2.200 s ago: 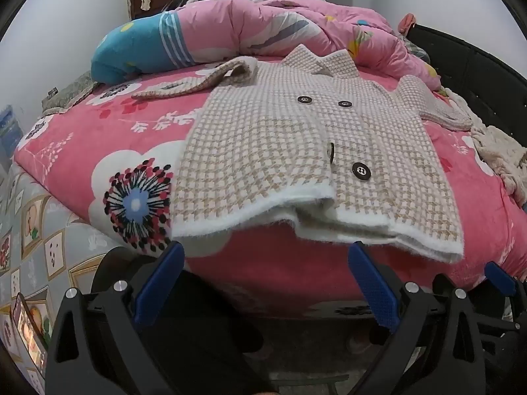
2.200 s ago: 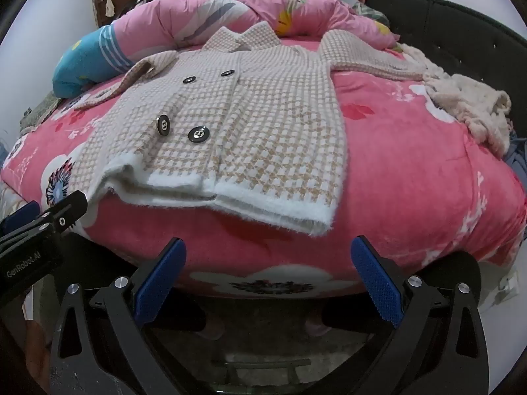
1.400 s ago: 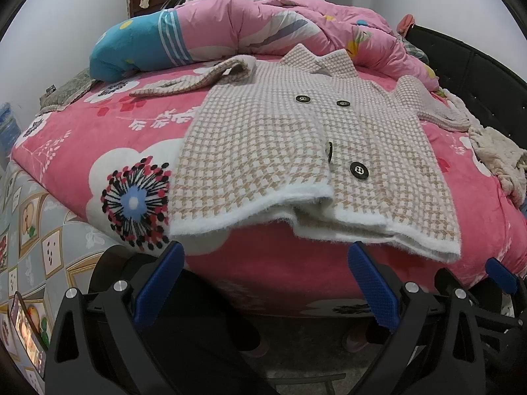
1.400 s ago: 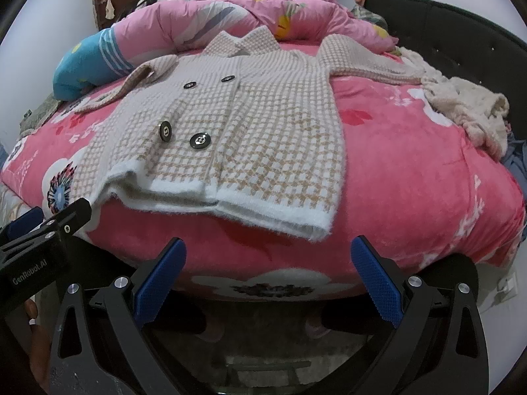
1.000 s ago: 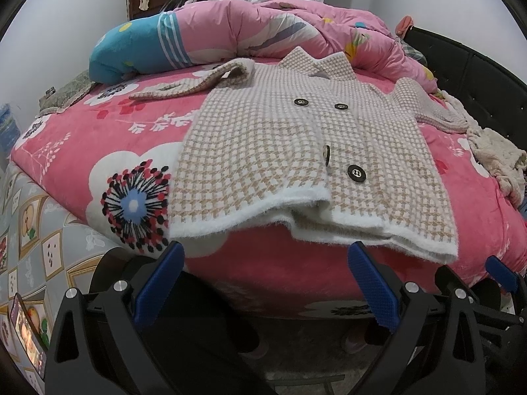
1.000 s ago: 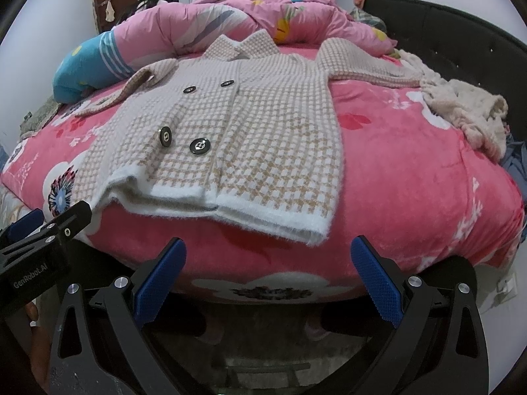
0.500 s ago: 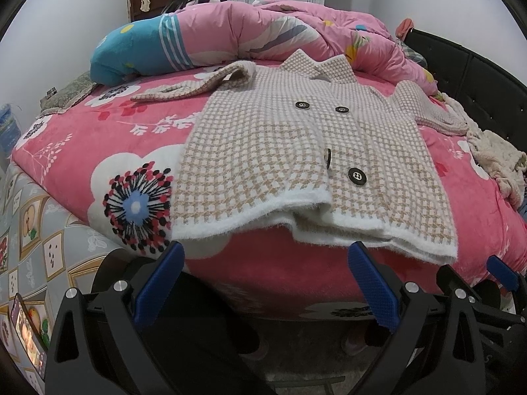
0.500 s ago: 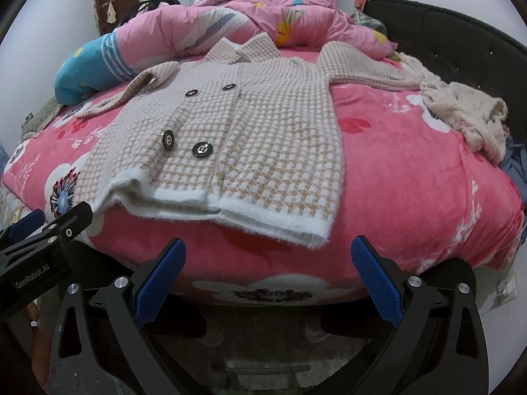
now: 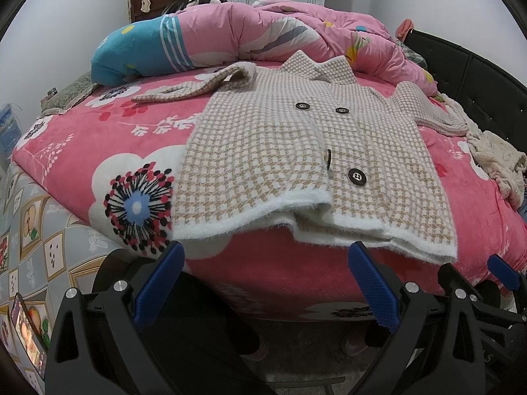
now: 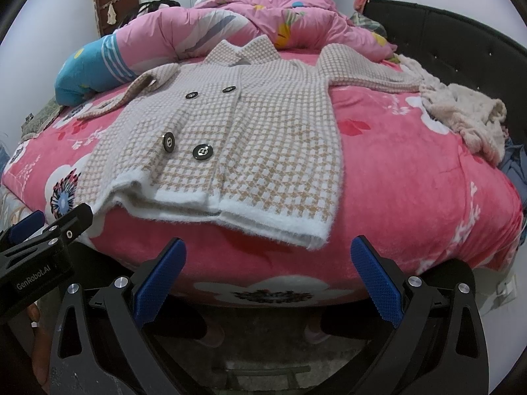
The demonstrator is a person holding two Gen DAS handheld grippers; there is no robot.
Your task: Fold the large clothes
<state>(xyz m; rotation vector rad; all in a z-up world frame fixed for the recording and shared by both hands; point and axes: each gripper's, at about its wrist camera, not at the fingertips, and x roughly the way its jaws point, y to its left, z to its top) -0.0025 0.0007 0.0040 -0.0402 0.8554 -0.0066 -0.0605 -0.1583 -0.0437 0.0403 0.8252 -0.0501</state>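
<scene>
Checked coat (image 9: pixel 296 151) flat on bed (image 9: pixel 108 138), hem at near edge, 12 o'clock of both hand-held grippers; left (image 9: pixel 263 283) and right (image 10: pixel 268 273) jaws spread wide, empty, short of hem

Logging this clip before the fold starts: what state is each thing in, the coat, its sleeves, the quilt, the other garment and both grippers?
Checked coat: flat, face up, unfolded, hem at bed edge.
Coat's sleeves: both spread outward, not folded in.
Buttons: four visible on the front.
Pink quilt: bunched behind the collar.
Cream garment: crumpled, beside one sleeve.
Left gripper: open, empty, below the hem.
Right gripper: open, empty, below the hem.
</scene>
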